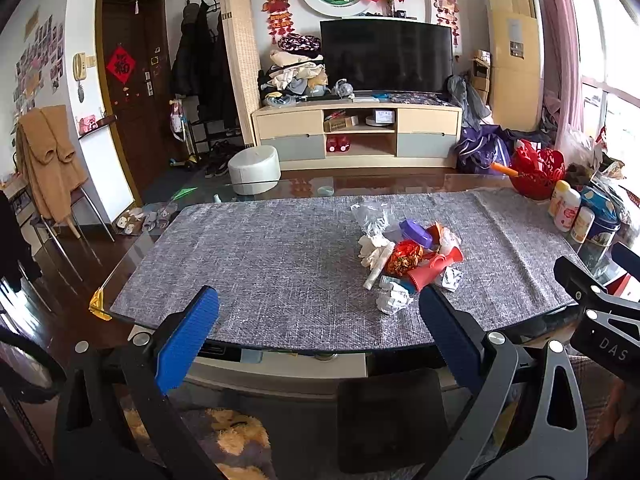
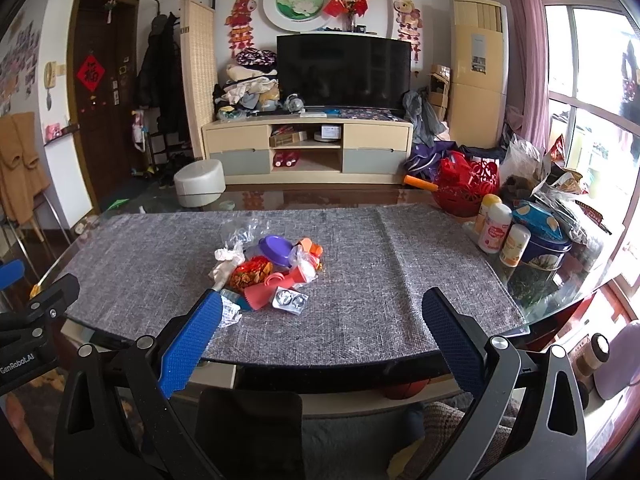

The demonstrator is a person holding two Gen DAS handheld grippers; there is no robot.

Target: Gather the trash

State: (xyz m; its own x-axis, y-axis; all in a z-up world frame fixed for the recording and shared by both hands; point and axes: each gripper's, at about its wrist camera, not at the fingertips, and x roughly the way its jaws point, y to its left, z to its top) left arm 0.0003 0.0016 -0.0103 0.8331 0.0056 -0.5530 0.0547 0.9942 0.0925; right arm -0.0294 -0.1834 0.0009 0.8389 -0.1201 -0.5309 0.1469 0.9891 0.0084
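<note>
A pile of trash (image 1: pixel 408 260) lies on the grey table mat (image 1: pixel 260 264): crumpled white paper (image 1: pixel 394 298), a red plastic cup (image 1: pixel 434 270), a purple lid (image 1: pixel 416 232), a red-orange wrapper (image 1: pixel 404 258) and a clear bag (image 1: pixel 370 214). The same pile (image 2: pixel 268 272) shows in the right wrist view, with a foil blister pack (image 2: pixel 290 300). My left gripper (image 1: pixel 320 304) is open and empty at the near table edge, left of the pile. My right gripper (image 2: pixel 322 312) is open and empty, the pile just beyond its left finger.
A red basket (image 2: pixel 468 188), several bottles (image 2: pixel 494 228) and a blue tin (image 2: pixel 548 248) crowd the table's right side. A dark chair back (image 1: pixel 390 420) stands below the near edge. A TV stand (image 1: pixel 356 136) and white stool (image 1: pixel 254 170) lie beyond the table.
</note>
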